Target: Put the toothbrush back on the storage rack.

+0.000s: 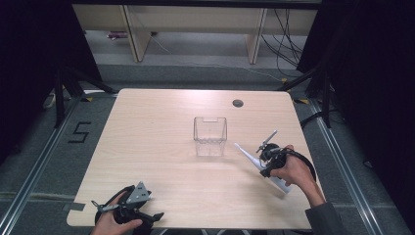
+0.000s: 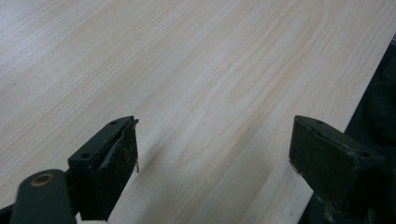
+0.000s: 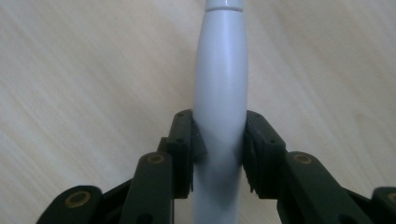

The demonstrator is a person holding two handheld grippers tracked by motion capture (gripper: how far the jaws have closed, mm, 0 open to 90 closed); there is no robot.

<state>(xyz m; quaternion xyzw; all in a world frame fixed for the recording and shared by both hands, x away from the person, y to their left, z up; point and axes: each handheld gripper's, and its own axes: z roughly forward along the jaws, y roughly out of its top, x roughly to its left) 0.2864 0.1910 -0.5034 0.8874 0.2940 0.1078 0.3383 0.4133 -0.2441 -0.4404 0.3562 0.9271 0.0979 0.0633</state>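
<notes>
fingers [image 3: 250, 140] of the right gripper [image 1: 265, 160] are clamping a white toothbrush handle [image 3: 219, 93] low over the worktop [image 1: 161, 147], beside the clear container [image 1: 210, 136]. left gripper [image 2: 212, 154] is sitting open, idle. next, probably lifting and tipping it into the container.

Clear container [image 1: 210, 135] at surface [image 1: 161, 161] center. Electric toothbrush [image 1: 252, 159] just right of it, clamped in right tool [image 1: 268, 157]. Left tool [image 1: 128, 203] at near-left edge, well apart from both.
</notes>
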